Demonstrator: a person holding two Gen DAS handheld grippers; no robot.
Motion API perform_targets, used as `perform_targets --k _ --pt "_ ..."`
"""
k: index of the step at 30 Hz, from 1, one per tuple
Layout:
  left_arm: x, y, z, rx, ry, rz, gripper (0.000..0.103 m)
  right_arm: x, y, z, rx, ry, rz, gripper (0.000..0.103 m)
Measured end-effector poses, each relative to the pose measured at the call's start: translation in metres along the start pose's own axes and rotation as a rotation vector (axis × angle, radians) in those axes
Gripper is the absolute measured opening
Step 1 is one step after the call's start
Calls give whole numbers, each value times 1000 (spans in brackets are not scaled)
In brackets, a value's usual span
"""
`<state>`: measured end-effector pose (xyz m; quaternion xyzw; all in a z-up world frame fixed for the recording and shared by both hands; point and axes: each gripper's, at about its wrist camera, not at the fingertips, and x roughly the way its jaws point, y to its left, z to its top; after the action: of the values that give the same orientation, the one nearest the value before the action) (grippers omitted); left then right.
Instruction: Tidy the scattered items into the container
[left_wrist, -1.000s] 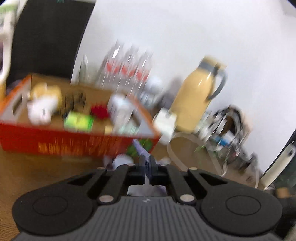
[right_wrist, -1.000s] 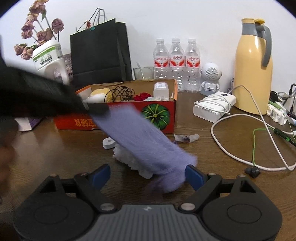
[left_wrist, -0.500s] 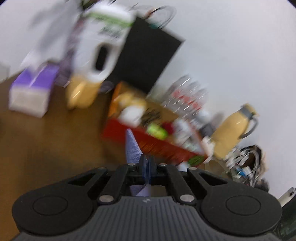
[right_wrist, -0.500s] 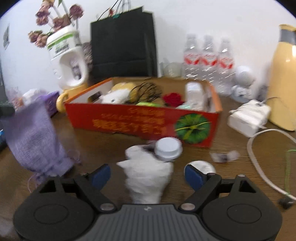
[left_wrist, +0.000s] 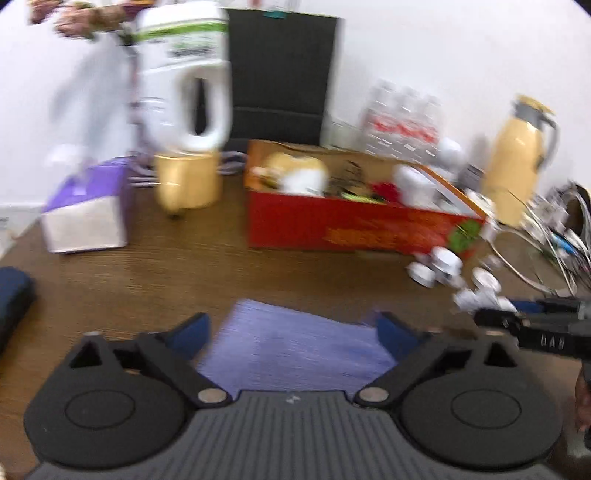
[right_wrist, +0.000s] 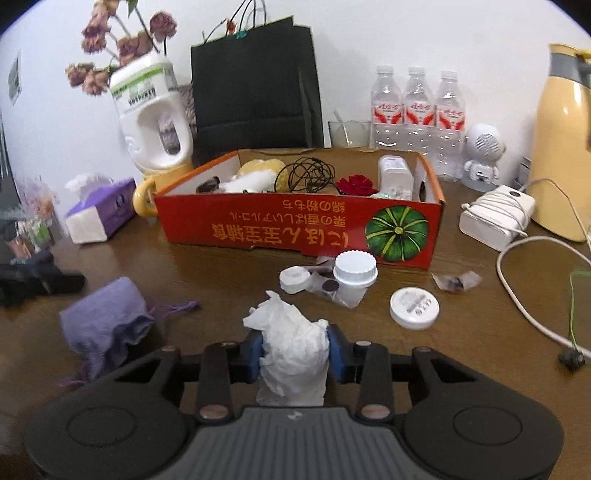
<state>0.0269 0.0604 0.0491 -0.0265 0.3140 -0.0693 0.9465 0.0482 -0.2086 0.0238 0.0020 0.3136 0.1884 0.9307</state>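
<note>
At the bottom centre of the right wrist view, the right gripper (right_wrist: 294, 350) has its blue-padded fingers (right_wrist: 254, 350) drawn in on a crumpled white tissue (right_wrist: 291, 347), pinching it from both sides. The tissue is wrinkled and bunched, standing up between the pads with a ragged peak toward the upper left. It sits low over the brown wooden table (right_wrist: 207, 273).

In the left wrist view, which is blurred, the left gripper (left_wrist: 291, 332) has its fingers spread wide, and the purple cloth (left_wrist: 291, 350) lies flat on the table between and below them, ribbed in fine lines. The right wrist view shows the same cloth at lower left as a soft lavender heap with loose threads trailing from its edges, touching nothing but the table.

Just beyond the tissue, in the middle of the right wrist frame, lie a white ribbed bottle cap (right_wrist: 355, 269) on a clear small bottle, a small white round case (right_wrist: 293, 278) to its left, and a flat white disc (right_wrist: 414, 307) to its right. A clear crumpled wrapper (right_wrist: 456, 281) rests further right.

Behind these stands the red cardboard box (right_wrist: 295, 230), printed with a green pumpkin and yellow characters. Inside it show a yellow and white plush, a coil of black cable, a red flower and a white bottle.

At the back, against the wall, are a black paper bag (right_wrist: 255, 92), three water bottles (right_wrist: 417, 110) and a yellow thermos (right_wrist: 561, 147) at the right edge.
</note>
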Motion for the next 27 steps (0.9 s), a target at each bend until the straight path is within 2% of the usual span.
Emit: perform_targets --k 5,8,9,10,11,12,13,16,20,27 --pt "24 -49 -16 161 83 27 103 -18 12 2 -22 -33 14 35" --pt "35 -52 -19 143 111 71 103 -24 21 4 -62 -45 30 35" --pt "37 -49 -19 126 116 68 97 -24 24 4 -73 -47 32 35" --pt "37 -43 -20 100 116 51 76 -24 27 3 -82 -46 39 35" --pt "37 -38 -20 64 120 35 70 -23 30 2 -86 -46 45 35" --pt "35 -34 -19 43 106 37 50 -23 32 1 -88 -46 49 35" --pt "31 -29 -16 16 103 30 20 -23 34 1 -91 -44 53 35" --pt "14 -22 -11 -20 49 32 15 -27 39 -1 -96 -50 66 35" --pt "-17 -35 -15 77 -96 85 12 -41 45 -1 -104 -90 57 35" --pt "-78 -68 -45 32 -237 -5 12 -88 54 -21 -78 -202 14 35"
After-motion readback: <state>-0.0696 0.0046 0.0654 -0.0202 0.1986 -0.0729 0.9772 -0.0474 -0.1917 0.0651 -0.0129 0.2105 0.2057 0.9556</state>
